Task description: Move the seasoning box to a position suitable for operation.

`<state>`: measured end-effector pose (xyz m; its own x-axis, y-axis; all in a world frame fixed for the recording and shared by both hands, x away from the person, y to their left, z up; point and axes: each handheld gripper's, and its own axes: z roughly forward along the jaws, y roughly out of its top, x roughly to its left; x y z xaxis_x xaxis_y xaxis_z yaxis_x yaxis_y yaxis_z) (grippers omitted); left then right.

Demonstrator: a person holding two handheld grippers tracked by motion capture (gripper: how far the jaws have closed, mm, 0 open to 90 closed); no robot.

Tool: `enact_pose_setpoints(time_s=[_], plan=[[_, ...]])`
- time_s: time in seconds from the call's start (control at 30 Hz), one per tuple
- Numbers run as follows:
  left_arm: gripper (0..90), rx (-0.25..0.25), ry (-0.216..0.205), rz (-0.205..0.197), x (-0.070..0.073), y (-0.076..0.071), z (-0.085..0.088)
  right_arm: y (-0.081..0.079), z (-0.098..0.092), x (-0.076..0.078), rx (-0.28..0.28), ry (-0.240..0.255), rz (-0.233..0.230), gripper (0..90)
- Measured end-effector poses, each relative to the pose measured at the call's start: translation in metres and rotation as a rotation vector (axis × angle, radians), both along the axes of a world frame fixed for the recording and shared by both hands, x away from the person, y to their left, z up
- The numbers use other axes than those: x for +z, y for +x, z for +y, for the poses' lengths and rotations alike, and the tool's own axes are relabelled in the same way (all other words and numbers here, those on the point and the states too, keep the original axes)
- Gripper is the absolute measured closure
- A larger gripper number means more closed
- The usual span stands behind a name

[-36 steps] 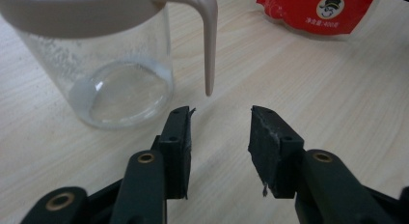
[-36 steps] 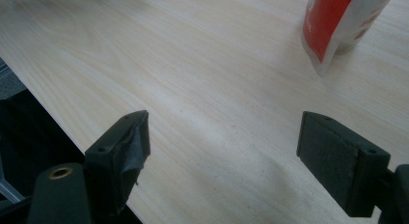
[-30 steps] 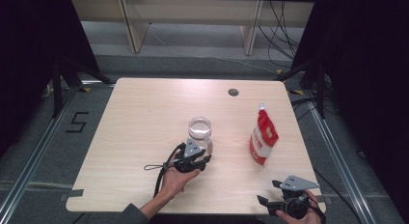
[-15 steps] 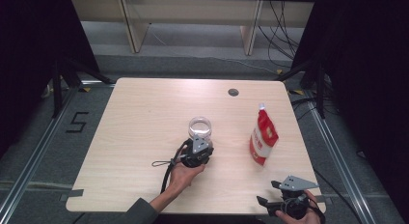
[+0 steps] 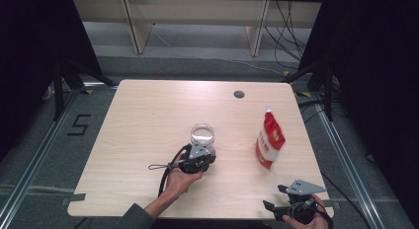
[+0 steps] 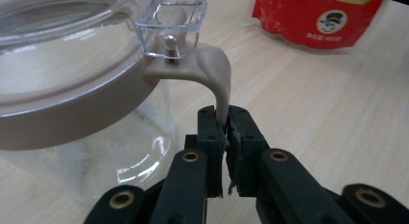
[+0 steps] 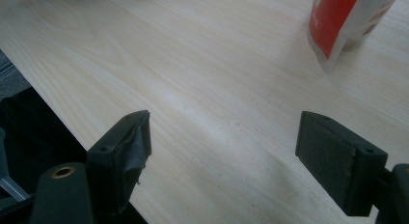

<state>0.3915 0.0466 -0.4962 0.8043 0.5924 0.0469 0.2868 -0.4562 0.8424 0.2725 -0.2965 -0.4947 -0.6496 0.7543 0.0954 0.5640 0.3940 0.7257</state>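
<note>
The left tool has just been closing and now clamps the beige handle of the glass jar, which stands mid-surface. The right tool rests at the near edge, jaws wide apart, gripping nothing, near the red pouch.
</note>
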Motion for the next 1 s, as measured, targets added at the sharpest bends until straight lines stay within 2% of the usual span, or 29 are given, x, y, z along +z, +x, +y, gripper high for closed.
enact_pose_setpoints(time_s=[0.03,0.07,0.13,0.17,0.2,0.23,0.27,0.3,0.33,0.37,0.4,0.43,0.47,0.5,0.53,0.57,0.6,0.63,0.67,0.7,0.73,0.77,0.8,1.0], plan=[[84.5,0.027,-0.031,0.024,-0.001,-0.004,-0.001,0.000,0.000,0.000,-0.004,-0.002,-0.003,20.9],[84.5,-0.007,-0.006,-0.002,0.000,-0.002,0.001,0.000,0.000,0.000,-0.005,-0.001,0.003,20.9],[84.6,-0.008,0.000,0.001,0.000,-0.003,0.002,0.000,0.001,0.000,0.002,-0.002,0.004,21.0],[84.7,0.028,-0.043,0.035,-0.002,-0.008,0.000,-0.001,0.002,0.000,-0.011,0.006,0.011,21.0],[84.8,0.058,-0.047,0.060,-0.001,-0.012,0.000,-0.001,0.002,0.000,-0.009,-0.001,0.002,21.0],[84.9,0.002,-0.022,0.025,-0.001,-0.008,0.002,0.000,0.001,0.000,0.001,-0.011,-0.015,21.0],[85.0,-0.025,-0.004,-0.012,0.000,-0.006,0.004,0.000,0.002,-0.001,0.005,0.002,-0.002,21.0],[85.1,-0.009,-0.004,0.005,0.000,-0.009,0.004,0.000,0.001,-0.001,-0.001,0.001,0.000,21.0],[85.2,0.010,-0.046,0.040,-0.002,-0.013,0.002,0.000,0.001,-0.001,0.000,0.002,0.001,21.0],[85.2,0.001,-0.017,0.026,0.000,-0.013,0.004,0.000,0.001,-0.001,0.001,0.004,-0.001,21.0],[85.2,0.016,-0.048,0.051,-0.001,-0.017,0.002,0.000,0.001,-0.001,0.002,0.001,-0.002,21.0],[85.3,-0.014,-0.031,0.026,-0.001,-0.016,0.004,0.000,0.001,-0.001,0.002,0.000,-0.002,21.0],[85.4,0.030,-0.077,0.085,-0.002,-0.023,0.001,0.000,0.001,-0.001,0.000,0.000,0.001,21.0],[85.4,0.023,-0.086,0.085,-0.003,-0.024,0.000,-0.001,0.002,-0.001,-0.006,-0.002,0.002,21.0],[85.5,0.006,-0.066,0.071,-0.002,-0.025,0.002,-0.002,0.003,0.000,-0.014,0.010,0.027,21.0],[85.5,-0.033,-0.045,0.033,-0.002,-0.022,0.003,-0.001,0.002,-0.001,-0.001,0.005,0.009,21.0],[85.5,-0.034,-0.033,0.033,-0.001,-0.025,0.004,-0.001,0.003,-0.001,-0.007,0.006,0.014,21.0],[85.6,-0.024,-0.073,0.077,-0.002,-0.029,0.002,-0.001,0.003,-0.001,-0.006,0.004,0.013,21.0],[85.7,-0.029,-0.062,0.061,-0.002,-0.030,0.002,-0.001,0.003,-0.001,-0.007,0.005,0.013,21.0],[85.8,-0.055,-0.058,0.056,-0.002,-0.030,0.003,-0.002,0.003,-0.001,-0.009,0.012,0.030,21.0],[85.8,-0.031,-0.089,0.086,-0.003,-0.035,0.001,-0.001,0.003,-0.001,-0.006,0.011,0.023,21.0],[85.8,-0.087,-0.044,0.033,-0.002,-0.031,0.004,-0.001,0.002,-0.001,-0.006,0.005,0.016,21.0],[85.8,-0.047,-0.088,0.090,-0.003,-0.037,0.003,-0.001,0.002,-0.001,-0.003,-0.002,0.009,21.0],[84.9,-0.069,-0.080,0.088,-0.002,-0.046,0.012,0.000,0.002,-0.002,0.009,-0.004,0.007,21.0]])
